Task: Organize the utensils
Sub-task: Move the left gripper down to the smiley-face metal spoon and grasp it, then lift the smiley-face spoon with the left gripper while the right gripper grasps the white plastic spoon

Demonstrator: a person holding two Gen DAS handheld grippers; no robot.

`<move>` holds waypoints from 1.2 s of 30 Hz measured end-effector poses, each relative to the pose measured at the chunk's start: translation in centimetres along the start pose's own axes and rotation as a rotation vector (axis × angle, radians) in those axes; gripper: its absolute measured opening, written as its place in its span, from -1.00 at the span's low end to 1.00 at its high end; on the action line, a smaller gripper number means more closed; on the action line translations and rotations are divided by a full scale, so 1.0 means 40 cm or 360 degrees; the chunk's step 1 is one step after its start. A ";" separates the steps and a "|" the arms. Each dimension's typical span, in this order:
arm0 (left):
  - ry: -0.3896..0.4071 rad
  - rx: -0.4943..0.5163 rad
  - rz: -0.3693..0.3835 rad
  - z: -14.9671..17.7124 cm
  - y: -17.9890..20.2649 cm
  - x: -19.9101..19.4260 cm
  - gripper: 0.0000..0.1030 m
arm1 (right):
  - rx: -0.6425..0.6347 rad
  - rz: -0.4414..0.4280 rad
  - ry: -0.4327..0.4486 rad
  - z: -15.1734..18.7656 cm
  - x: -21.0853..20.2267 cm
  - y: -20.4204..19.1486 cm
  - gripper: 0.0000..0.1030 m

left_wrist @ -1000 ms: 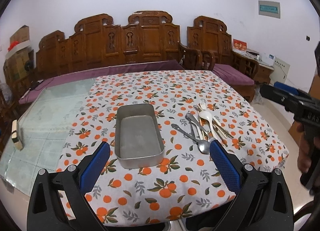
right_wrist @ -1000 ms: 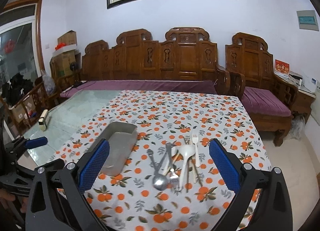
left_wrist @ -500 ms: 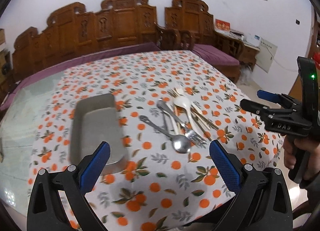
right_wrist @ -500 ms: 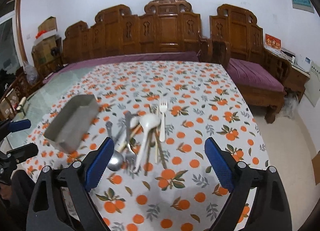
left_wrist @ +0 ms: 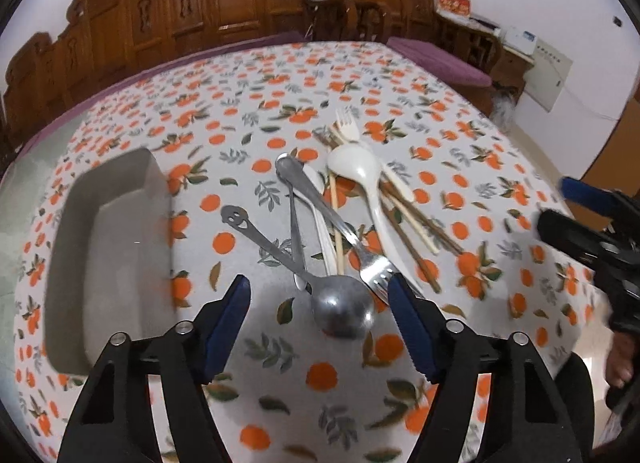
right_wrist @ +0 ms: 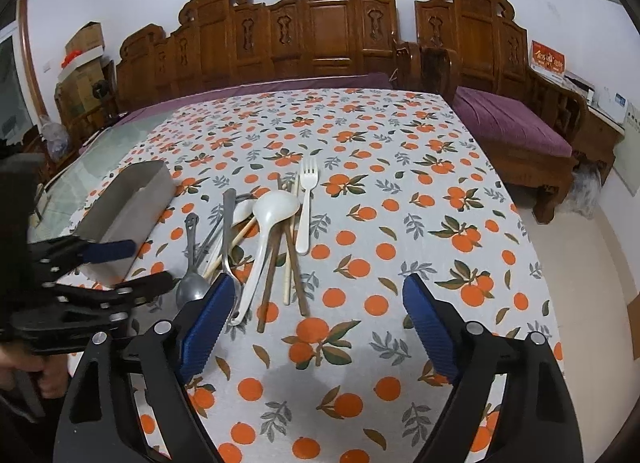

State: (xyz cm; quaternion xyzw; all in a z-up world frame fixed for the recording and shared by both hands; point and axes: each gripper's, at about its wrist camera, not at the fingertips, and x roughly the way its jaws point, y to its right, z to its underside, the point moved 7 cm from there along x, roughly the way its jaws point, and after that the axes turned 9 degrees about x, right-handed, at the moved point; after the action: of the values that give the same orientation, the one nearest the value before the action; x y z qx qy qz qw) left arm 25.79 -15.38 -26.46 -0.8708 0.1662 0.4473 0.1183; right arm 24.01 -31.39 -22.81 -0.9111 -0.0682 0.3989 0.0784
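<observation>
A pile of utensils lies on the orange-print tablecloth [left_wrist: 280, 75]: a steel spoon [left_wrist: 344, 311] with a smiley handle, a steel fork [left_wrist: 376, 271], a white ladle spoon [right_wrist: 272, 207], a white plastic fork [right_wrist: 308, 199] and chopsticks [right_wrist: 290, 263]. My left gripper [left_wrist: 318, 291] hovers low over the steel spoon's bowl. Its jaws are closing, with the bowl between them and the pads clear of it. My right gripper [right_wrist: 318, 287] is over the near ends of the chopsticks, jaws wide and closing slightly, holding nothing. A grey metal tray [left_wrist: 100, 231] stands left of the pile.
A carved wooden bench [right_wrist: 320, 31] with purple cushions runs behind the table and along its right side. Bare glass tabletop [right_wrist: 100, 151] shows left of the cloth. The table's right edge drops to the floor [right_wrist: 600, 263]. Boxes are stacked at far left.
Both grippers have dropped closer to the utensil pile and tilted further down. The left one shifted right from the tray to the steel spoon, and its jaws have narrowed.
</observation>
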 end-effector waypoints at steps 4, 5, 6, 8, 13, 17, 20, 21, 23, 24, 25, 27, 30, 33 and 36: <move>-0.0087 -0.0100 -0.0024 0.006 -0.025 0.071 0.22 | -0.0007 -0.0011 -0.0014 0.004 0.003 -0.005 0.70; -0.0104 -0.0132 -0.0025 0.010 -0.033 0.086 0.19 | -0.0012 -0.0012 -0.0016 0.005 0.004 -0.007 0.70; -0.0118 -0.0163 -0.0011 0.014 -0.040 0.096 0.17 | -0.0014 -0.0013 -0.0019 0.006 0.005 -0.010 0.70; -0.0123 -0.0243 0.0050 0.021 -0.051 0.103 0.17 | -0.0015 -0.0013 -0.0028 0.009 0.008 -0.013 0.70; -0.0132 -0.0303 0.0123 0.036 -0.057 0.095 -0.10 | -0.0040 -0.0016 -0.0039 0.017 0.011 -0.028 0.70; -0.0138 -0.0271 0.0146 0.049 -0.052 0.075 -0.40 | -0.0047 -0.0020 -0.0029 0.016 0.004 -0.037 0.70; -0.0160 -0.0259 0.0144 0.051 -0.052 0.067 -0.48 | -0.0042 -0.0023 -0.0020 0.012 0.000 -0.037 0.70; -0.0168 -0.0261 0.0150 0.049 -0.053 0.068 -0.48 | -0.0039 -0.0025 -0.0023 0.011 0.001 -0.037 0.70; -0.0186 -0.0282 0.0154 0.044 -0.062 0.072 -0.48 | -0.0046 -0.0018 -0.0028 0.012 0.005 -0.035 0.70; -0.0181 -0.0294 0.0152 0.041 -0.068 0.072 -0.48 | -0.0048 -0.0012 -0.0032 0.014 0.006 -0.034 0.70; -0.0172 -0.0318 0.0145 0.035 -0.080 0.075 -0.48 | -0.0047 -0.0009 -0.0034 0.017 0.007 -0.033 0.70; -0.0172 -0.0363 0.0142 0.029 -0.096 0.084 -0.48 | -0.0045 -0.0006 -0.0039 0.019 0.008 -0.031 0.70; -0.0211 -0.0384 0.0122 0.025 -0.109 0.107 -0.48 | -0.0042 -0.0009 -0.0039 0.020 0.008 -0.031 0.70; -0.0226 -0.0343 0.0074 0.021 -0.107 0.120 -0.48 | -0.0048 -0.0012 -0.0043 0.020 0.009 -0.034 0.70; -0.0252 -0.0251 0.0004 0.022 -0.095 0.125 -0.69 | -0.0059 -0.0009 -0.0040 0.022 0.009 -0.041 0.70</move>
State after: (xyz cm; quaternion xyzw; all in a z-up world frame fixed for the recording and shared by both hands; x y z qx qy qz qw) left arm 29.36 -12.48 -30.85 -0.8392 0.1218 0.5264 0.0614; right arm 23.48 -29.65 -23.35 -0.9071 -0.0790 0.4087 0.0619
